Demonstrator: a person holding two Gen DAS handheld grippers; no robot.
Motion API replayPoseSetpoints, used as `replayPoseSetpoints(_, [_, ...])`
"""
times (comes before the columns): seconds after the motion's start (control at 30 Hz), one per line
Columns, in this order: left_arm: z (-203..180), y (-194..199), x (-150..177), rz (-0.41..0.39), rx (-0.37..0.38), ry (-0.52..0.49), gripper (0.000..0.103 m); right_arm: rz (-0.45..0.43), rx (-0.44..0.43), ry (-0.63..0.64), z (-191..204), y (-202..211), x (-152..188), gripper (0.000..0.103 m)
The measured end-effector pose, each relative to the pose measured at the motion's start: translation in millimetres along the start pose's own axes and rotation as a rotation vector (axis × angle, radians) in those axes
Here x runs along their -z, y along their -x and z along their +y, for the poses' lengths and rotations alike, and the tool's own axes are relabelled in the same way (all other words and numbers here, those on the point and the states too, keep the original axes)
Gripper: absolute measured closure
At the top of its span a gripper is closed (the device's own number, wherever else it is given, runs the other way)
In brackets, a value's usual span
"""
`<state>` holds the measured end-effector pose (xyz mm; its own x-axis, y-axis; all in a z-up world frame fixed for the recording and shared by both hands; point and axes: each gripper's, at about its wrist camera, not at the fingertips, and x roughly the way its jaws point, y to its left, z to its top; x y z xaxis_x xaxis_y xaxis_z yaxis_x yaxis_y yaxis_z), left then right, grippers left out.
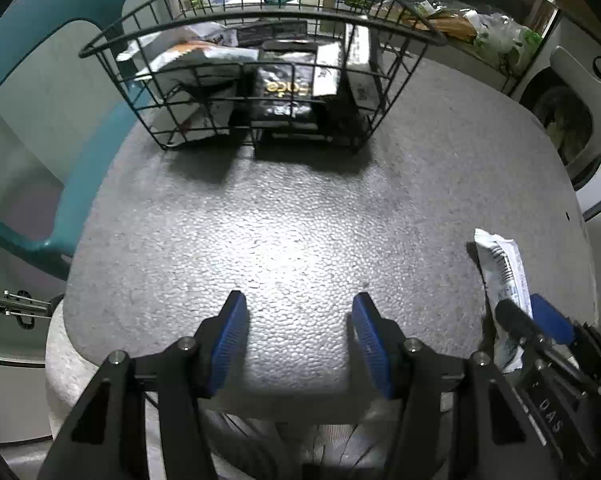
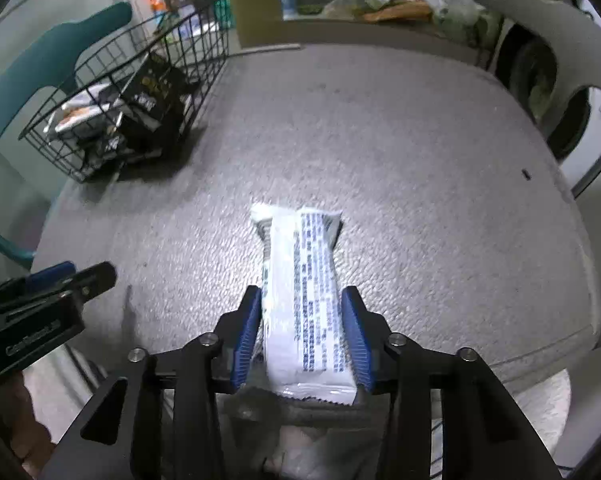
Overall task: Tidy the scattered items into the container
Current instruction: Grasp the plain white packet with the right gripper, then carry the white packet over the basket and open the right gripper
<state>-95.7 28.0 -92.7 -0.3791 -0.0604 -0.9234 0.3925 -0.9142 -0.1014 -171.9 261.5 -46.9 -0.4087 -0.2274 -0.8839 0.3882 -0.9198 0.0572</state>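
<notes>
Our right gripper [image 2: 302,300] pinches a white snack bar [image 2: 300,292] above the grey table [image 2: 420,160], though the contact looks loose. Our left gripper [image 1: 300,308] hangs spread and empty. The wire basket [image 1: 260,36] sits well apart, holding what seem to be packets.

Gold letters on the black packet [image 1: 284,88] inside the wire basket [image 1: 260,20] show only in part and upside down, roughly "oce". The right gripper's body [image 1: 552,412] bears pale letters "DAS". The white wrapper [image 2: 308,304] carries rows of small blue print, too fine to read. The left gripper's body [image 2: 28,340] has embossed lettering, blurred and illegible.
</notes>
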Motion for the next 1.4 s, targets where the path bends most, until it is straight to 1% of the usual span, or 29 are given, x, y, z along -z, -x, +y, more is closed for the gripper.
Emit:
replayPoseSetpoints(0.03, [0, 1, 0, -0.002, -0.004, -0.005, 0.042, 0.0, 0.005, -0.001, 0, 0, 0, 0.049])
replayPoseSetpoints(0.13, [2, 4, -3, -0.008, -0.005, -0.002, 0.042, 0.001, -0.027, -0.004, 1, -5, -3, 0.049])
replayPoseSetpoints(0.2, [3, 3, -9, -0.008, -0.004, -0.003, 0.042, 0.007, -0.011, 0.002, 3, -9, -4, 0.049])
replayPoseSetpoints(0.37, [5, -3, -11, -0.008, -0.004, -0.007, 0.042, 0.02, -0.017, -0.008, 4, -17, -5, 0.049])
replayPoseSetpoints(0.4, [7, -4, -9, -0.007, -0.004, -0.007, 0.042, 0.021, -0.02, -0.01, 4, -17, -5, 0.05])
replayPoseSetpoints(0.43, [7, -4, -8, -0.005, -0.003, -0.008, 0.042, 0.02, -0.016, -0.012, 4, -16, -4, 0.061])
replayPoseSetpoints(0.47, [7, -4, -8, -0.003, -0.002, -0.011, 0.042, 0.02, -0.019, -0.011, 4, -16, -4, 0.065])
replayPoseSetpoints(0.57, [7, 1, -7, -0.006, 0.004, -0.014, 0.042, 0.012, -0.034, -0.019, 4, -11, -6, 0.065])
replayPoseSetpoints(0.67, [9, 14, -22, -0.033, 0.012, -0.005, 0.042, -0.028, -0.043, -0.013, 9, 6, -17, 0.065])
replayPoseSetpoints(0.73, [13, 30, -37, -0.059, 0.032, 0.004, 0.042, -0.071, -0.069, -0.005, 15, 24, -33, 0.065])
replayPoseSetpoints(0.8, [17, 51, -60, -0.11, 0.042, 0.019, 0.042, -0.125, -0.115, 0.005, 26, 44, -56, 0.065])
replayPoseSetpoints(0.87, [28, 71, -81, -0.16, 0.047, 0.047, 0.042, -0.181, -0.145, 0.03, 43, 62, -86, 0.065])
replayPoseSetpoints(0.9, [33, 81, -99, -0.175, 0.046, 0.049, 0.041, -0.2, -0.166, 0.048, 53, 68, -104, 0.065])
replayPoseSetpoints(0.93, [34, 85, -111, -0.177, 0.043, 0.046, 0.041, -0.21, -0.181, 0.066, 64, 70, -117, 0.065])
replayPoseSetpoints(1.0, [44, 96, -137, -0.207, 0.032, 0.062, 0.039, -0.224, -0.204, 0.098, 83, 69, -145, 0.065])
replayPoseSetpoints(1.03, [47, 97, -146, -0.21, 0.023, 0.069, 0.037, -0.223, -0.213, 0.104, 91, 65, -157, 0.065])
replayPoseSetpoints(1.1, [53, 95, -165, -0.221, 0.008, 0.077, 0.037, -0.205, -0.234, 0.109, 106, 50, -176, 0.065])
replayPoseSetpoints(1.13, [57, 91, -172, -0.222, -0.018, 0.08, 0.037, -0.197, -0.24, 0.109, 112, 43, -183, 0.065])
replayPoseSetpoints(1.17, [69, 91, -172, -0.216, -0.026, 0.086, 0.037, -0.186, -0.249, 0.106, 116, 35, -188, 0.065])
replayPoseSetpoints(1.27, [86, 77, -180, -0.184, -0.009, 0.123, 0.037, -0.16, -0.257, 0.106, 124, 18, -194, 0.065])
replayPoseSetpoints(1.4, [93, 62, -180, -0.162, -0.024, 0.142, 0.037, -0.141, -0.272, 0.1, 126, 5, -189, 0.064])
